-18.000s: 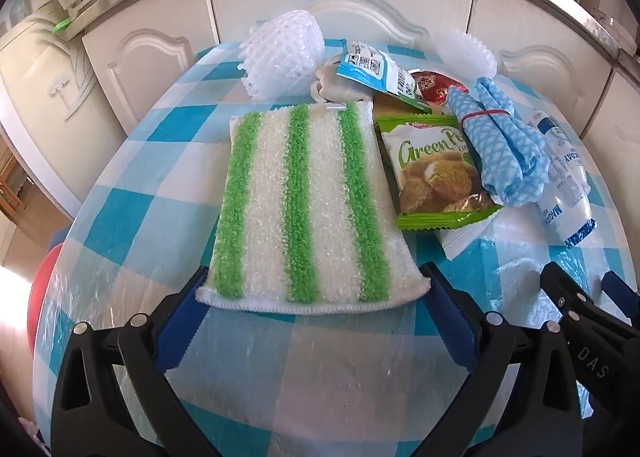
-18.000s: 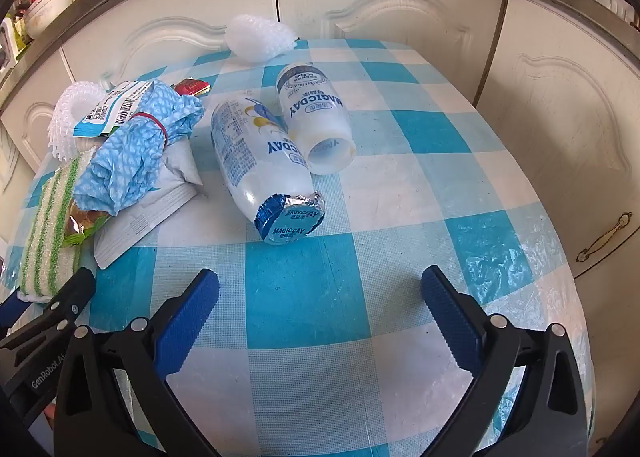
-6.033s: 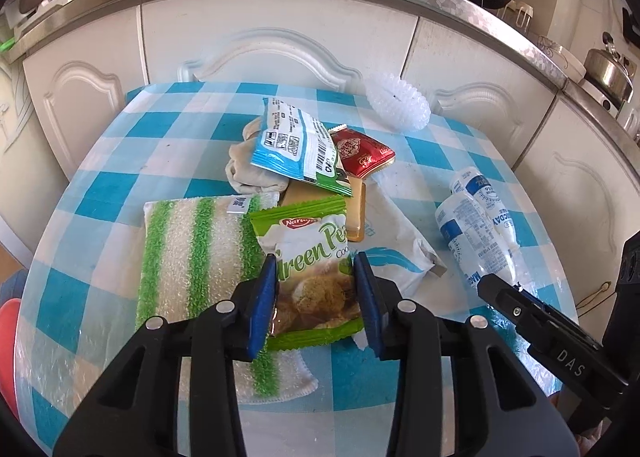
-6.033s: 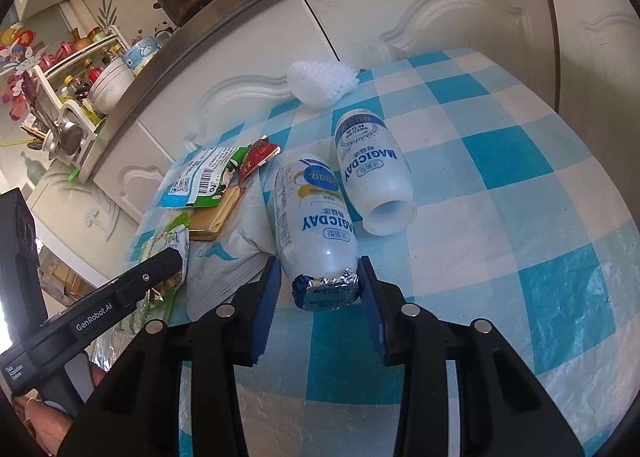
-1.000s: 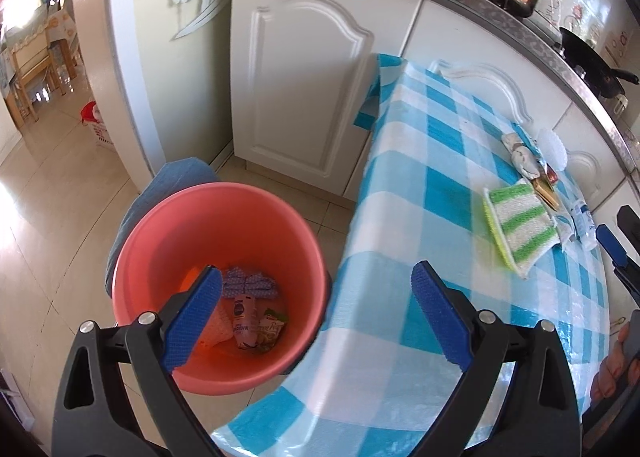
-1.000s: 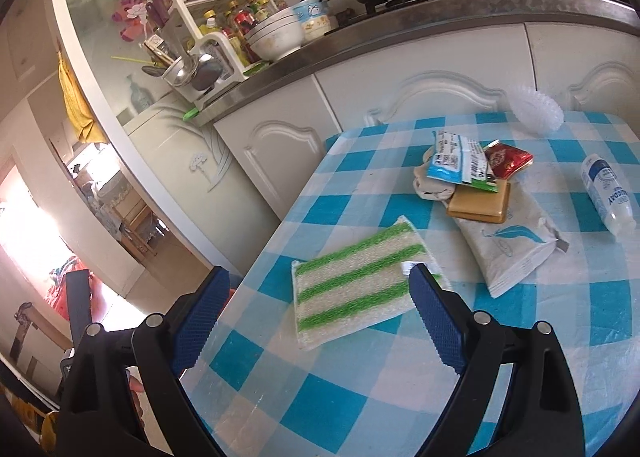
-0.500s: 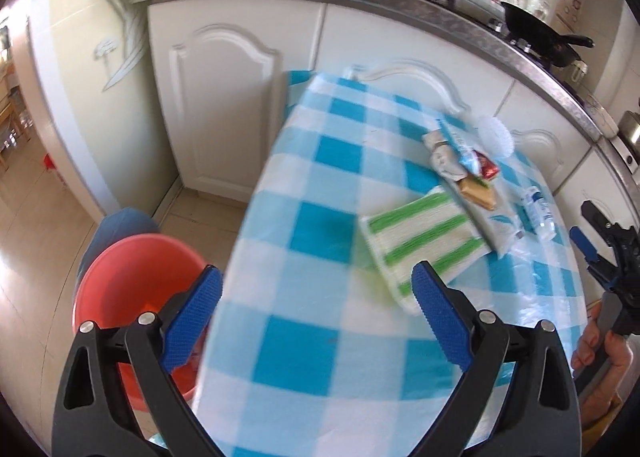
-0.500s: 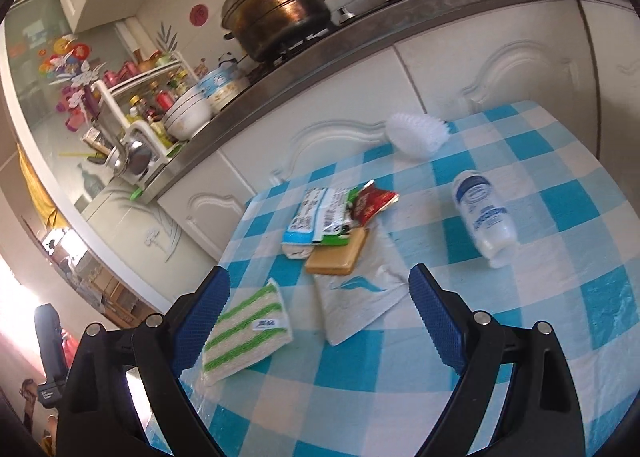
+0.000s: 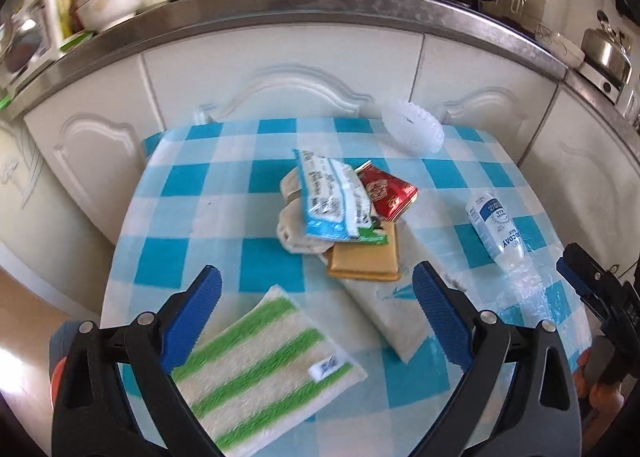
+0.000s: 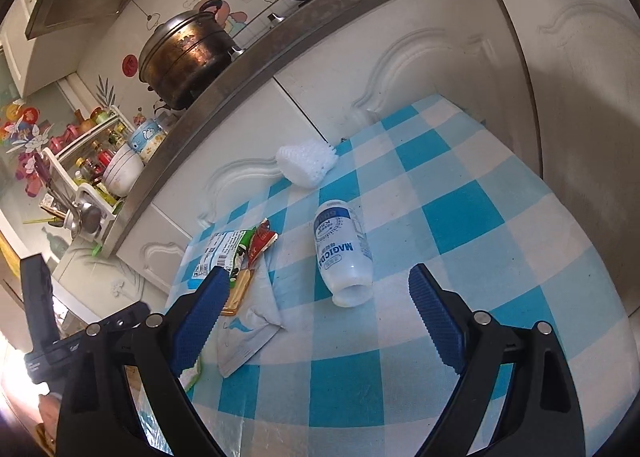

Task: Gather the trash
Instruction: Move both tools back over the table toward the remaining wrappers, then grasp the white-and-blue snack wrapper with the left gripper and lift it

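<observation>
My right gripper (image 10: 316, 307) is wide open and empty, aimed at the bottle (image 10: 341, 253) lying on the table (image 10: 460, 213), mouth toward me. I should straddle its body and squeeze gently. My left gripper (image 9: 316, 307), also open and empty, faces the wrappers (image 9: 340, 197).

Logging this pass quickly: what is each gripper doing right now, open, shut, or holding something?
Left gripper: open, holding nothing.
Right gripper: open, holding nothing.
</observation>
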{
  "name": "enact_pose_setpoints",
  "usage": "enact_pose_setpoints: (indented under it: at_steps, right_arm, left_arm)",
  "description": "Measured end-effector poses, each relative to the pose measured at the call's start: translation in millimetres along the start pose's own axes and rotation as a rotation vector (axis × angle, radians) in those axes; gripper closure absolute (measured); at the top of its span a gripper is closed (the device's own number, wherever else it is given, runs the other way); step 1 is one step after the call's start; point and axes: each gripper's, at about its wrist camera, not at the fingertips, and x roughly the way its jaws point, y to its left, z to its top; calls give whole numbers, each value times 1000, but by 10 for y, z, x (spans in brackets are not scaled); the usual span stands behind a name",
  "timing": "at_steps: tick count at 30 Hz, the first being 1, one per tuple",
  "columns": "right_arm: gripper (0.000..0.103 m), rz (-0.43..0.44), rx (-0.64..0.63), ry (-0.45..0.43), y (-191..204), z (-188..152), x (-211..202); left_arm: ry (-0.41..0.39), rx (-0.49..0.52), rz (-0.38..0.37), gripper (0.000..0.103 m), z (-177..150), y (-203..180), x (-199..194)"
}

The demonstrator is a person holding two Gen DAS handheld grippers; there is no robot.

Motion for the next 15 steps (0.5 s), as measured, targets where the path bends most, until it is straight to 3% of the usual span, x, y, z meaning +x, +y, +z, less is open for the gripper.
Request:
enact_pose_setpoints:
  at_steps: [10, 15]
  right_arm:
    - [13, 45, -22, -2, 23, -32, 7]
    - [13, 63, 3, -1, -28, -23, 8]
  left_arm:
    - [87, 184, 197, 6, 438, -413, 918]
    - [120, 186, 224, 7, 492, -377, 1142]
